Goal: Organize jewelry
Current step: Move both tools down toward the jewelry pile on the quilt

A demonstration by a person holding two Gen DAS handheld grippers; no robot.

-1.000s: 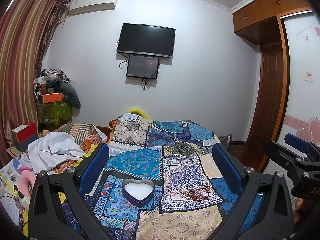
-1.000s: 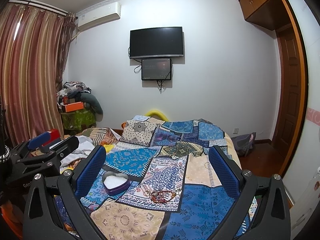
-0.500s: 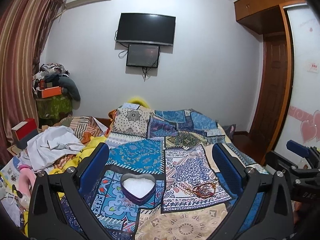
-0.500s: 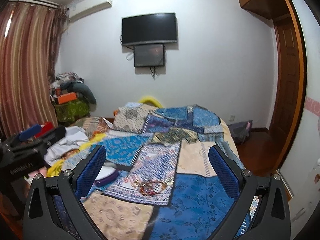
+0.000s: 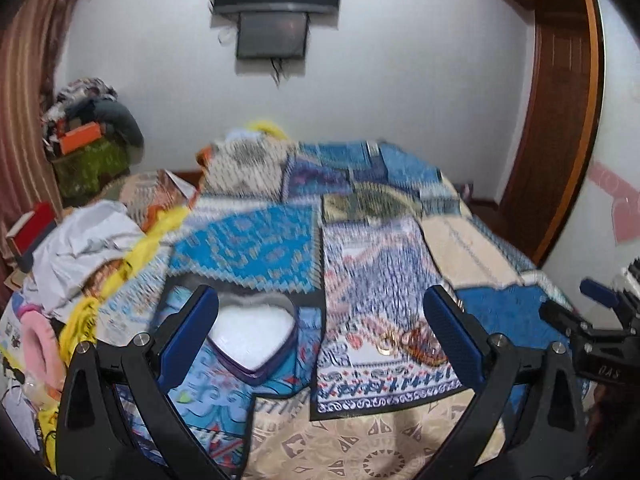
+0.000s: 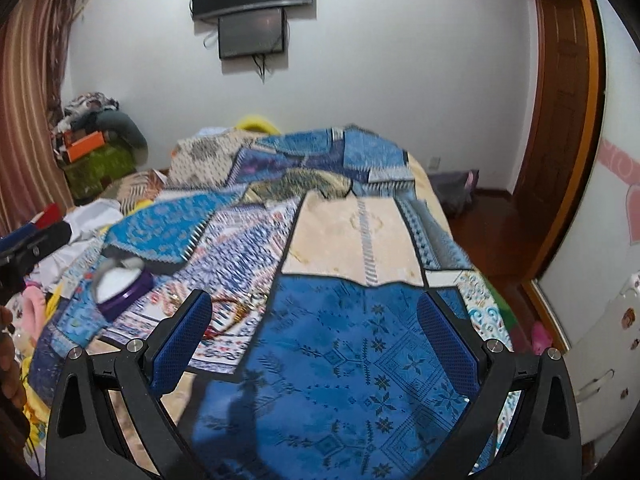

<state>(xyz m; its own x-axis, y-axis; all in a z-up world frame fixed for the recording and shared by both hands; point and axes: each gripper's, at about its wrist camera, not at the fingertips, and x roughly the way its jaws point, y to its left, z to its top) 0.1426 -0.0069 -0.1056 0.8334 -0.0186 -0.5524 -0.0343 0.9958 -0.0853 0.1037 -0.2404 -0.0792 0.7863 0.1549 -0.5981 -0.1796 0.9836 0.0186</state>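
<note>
Left tongs (image 5: 320,336) and right tongs (image 6: 314,340) both wide, empty, above the bed (image 6: 360,344). Approach step. Jewelry (image 5: 416,344) lies beside the heart box (image 5: 252,332), near the front edge; next: lower, pinch one piece.

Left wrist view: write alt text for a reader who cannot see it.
The open left gripper hovers over a patchwork bedspread, framing a purple heart-shaped box with a white lining and a small pile of jewelry to its right. The image is motion-blurred; the right gripper shows at the right edge.
</note>
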